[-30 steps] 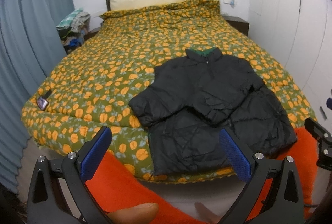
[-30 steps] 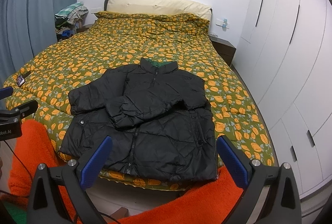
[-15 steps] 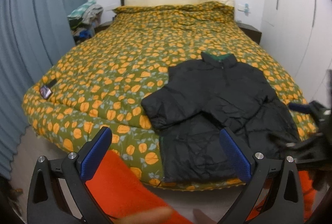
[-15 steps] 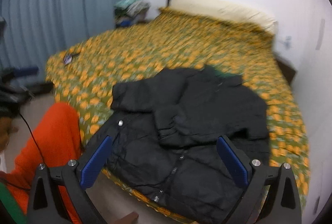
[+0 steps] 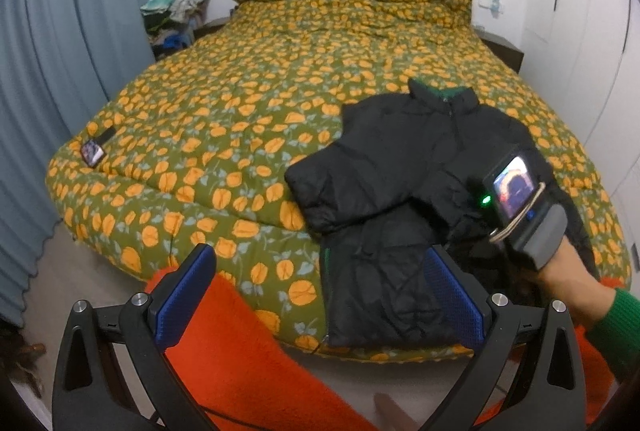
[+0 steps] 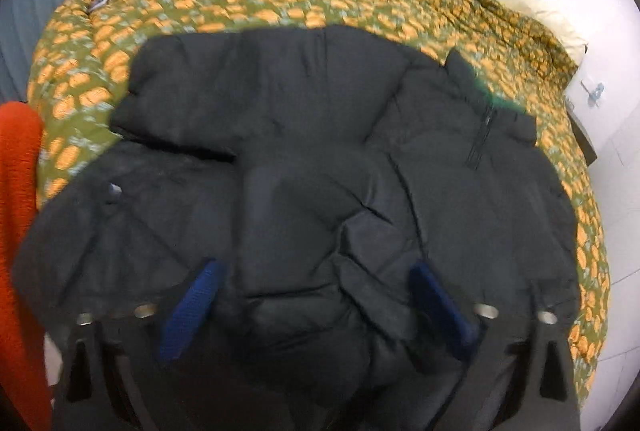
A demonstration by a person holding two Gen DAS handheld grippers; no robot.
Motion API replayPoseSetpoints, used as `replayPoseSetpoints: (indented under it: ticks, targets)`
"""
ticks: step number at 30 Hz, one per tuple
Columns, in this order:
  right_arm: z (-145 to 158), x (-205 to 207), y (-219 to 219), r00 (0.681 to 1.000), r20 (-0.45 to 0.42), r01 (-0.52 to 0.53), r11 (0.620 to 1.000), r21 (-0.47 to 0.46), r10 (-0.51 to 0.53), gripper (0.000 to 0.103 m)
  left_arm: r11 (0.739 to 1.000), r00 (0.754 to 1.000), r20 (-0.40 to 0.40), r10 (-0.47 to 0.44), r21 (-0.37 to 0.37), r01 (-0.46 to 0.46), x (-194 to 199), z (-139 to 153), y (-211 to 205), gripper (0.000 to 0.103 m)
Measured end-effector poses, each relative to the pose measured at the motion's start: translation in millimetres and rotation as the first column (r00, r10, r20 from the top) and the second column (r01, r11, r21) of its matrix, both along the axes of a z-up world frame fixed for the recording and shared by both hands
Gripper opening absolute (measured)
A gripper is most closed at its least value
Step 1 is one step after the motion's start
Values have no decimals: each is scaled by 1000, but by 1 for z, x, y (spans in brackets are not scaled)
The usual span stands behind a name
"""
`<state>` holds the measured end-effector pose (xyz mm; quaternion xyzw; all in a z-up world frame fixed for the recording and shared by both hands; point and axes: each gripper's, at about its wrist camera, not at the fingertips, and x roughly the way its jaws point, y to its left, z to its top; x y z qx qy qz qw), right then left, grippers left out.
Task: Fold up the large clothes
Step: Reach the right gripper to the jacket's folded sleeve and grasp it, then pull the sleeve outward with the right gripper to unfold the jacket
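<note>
My right gripper [image 6: 316, 305] is right over the black puffer jacket [image 6: 304, 159], its jaws just narrowing; bunched hem fabric sits between the blue pads [image 6: 192, 305], though blur keeps me from calling it a clamp yet. My left gripper [image 5: 316, 295] hangs at the foot of the bed, jaws apart and empty, the jacket's near left hem corner just ahead of its right pad. So the right hand [image 5: 564, 267] is the nearer one. The jacket lies on the bed's near right part, collar [image 5: 444, 97] away from me, hem at the mattress edge, long axis running straight out from both grippers, sleeves crossed over the chest. Beyond and to the left, the orange-flowered duvet [image 5: 248, 103] is bare apart from a phone [image 5: 93, 152] near its left edge. I judge there's plenty of room to fold hem toward collar.
</note>
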<state>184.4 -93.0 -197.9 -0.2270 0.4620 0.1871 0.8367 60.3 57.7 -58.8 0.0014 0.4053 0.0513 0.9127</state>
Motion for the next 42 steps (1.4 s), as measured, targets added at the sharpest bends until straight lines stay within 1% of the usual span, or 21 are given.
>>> replayPoseSetpoints:
  ticks: [1, 2, 4, 5, 7, 8, 11, 14, 15, 18, 19, 20, 23, 25, 29, 30, 32, 33, 35, 38, 42]
  targets:
    - [1, 3, -7, 1000, -19, 12, 999, 40, -11, 38, 1000, 1000, -7, 1, -1, -1, 2, -2, 1, 103]
    - [5, 1, -14, 999, -28, 30, 997, 77, -28, 24, 1000, 1000, -14, 3, -1, -3, 4, -4, 1, 103]
    - [34, -8, -37, 994, 24, 96, 980, 175, -102, 13, 1000, 1000, -29, 2, -1, -2, 8, -9, 0, 103]
    - [45, -11, -45, 992, 40, 107, 972, 208, -118, 12, 1000, 999, -33, 0, -2, 0, 9, -10, 0, 103]
    - [90, -25, -84, 977, 86, 156, 931, 330, -194, 11, 1000, 999, -42, -7, -1, 7, 13, -13, -3, 103]
    - [105, -29, -99, 970, 100, 172, 916, 362, -222, 11, 1000, 999, -44, -13, -1, 13, 15, -14, -4, 103]
    - [165, -44, -174, 913, 181, 254, 858, 447, -365, 11, 1000, 999, -46, -29, -4, 29, 20, -14, -11, 103]
    - [208, -62, -251, 825, 234, 355, 794, 493, -514, 11, 999, 998, -51, -44, -11, 44, 25, -15, -17, 103]
    - [222, -70, -286, 777, 253, 405, 766, 500, -576, 11, 999, 997, -53, -50, -12, 49, 27, -15, -20, 103]
    - [237, -82, -353, 671, 293, 521, 714, 467, -681, 11, 998, 996, -65, -66, -9, 66, 30, -16, -28, 103]
    - [238, -84, -367, 650, 292, 546, 698, 463, -702, 11, 997, 995, -73, -75, -5, 75, 31, -17, -33, 103]
    - [236, -87, -393, 606, 296, 592, 667, 452, -738, 11, 997, 994, -78, -81, -3, 81, 32, -17, -35, 103]
    - [221, -89, -441, 521, 312, 682, 607, 408, -795, 11, 995, 991, -89, -96, 9, 98, 34, -18, -43, 103]
    - [202, -89, -480, 449, 291, 749, 534, 393, -845, 11, 995, 991, -91, -101, 15, 103, 35, -16, -47, 103]
    - [164, -96, -528, 344, 260, 835, 421, 355, -902, 11, 995, 991, -93, -98, 23, 100, 36, -15, -48, 103]
    - [149, -98, -546, 315, 228, 860, 379, 341, -921, 11, 995, 991, -97, -97, 24, 100, 37, -15, -49, 103]
    - [126, -107, -562, 285, 156, 884, 323, 338, -946, 11, 995, 990, -108, -96, 26, 99, 39, -18, -50, 103]
    - [109, -109, -575, 263, 102, 901, 282, 329, -959, 11, 995, 989, -113, -97, 27, 101, 40, -19, -51, 103]
    - [86, -117, -580, 248, 59, 916, 254, 310, -967, 11, 994, 988, -117, -103, 34, 108, 42, -20, -54, 103]
    - [48, -123, -598, 200, -38, 941, 181, 287, -979, 11, 993, 988, -109, -107, 43, 112, 43, -17, -57, 103]
    - [16, -144, -613, 137, -142, 948, 88, 307, -980, 11, 994, 990, -104, -95, 41, 100, 44, -17, -51, 103]
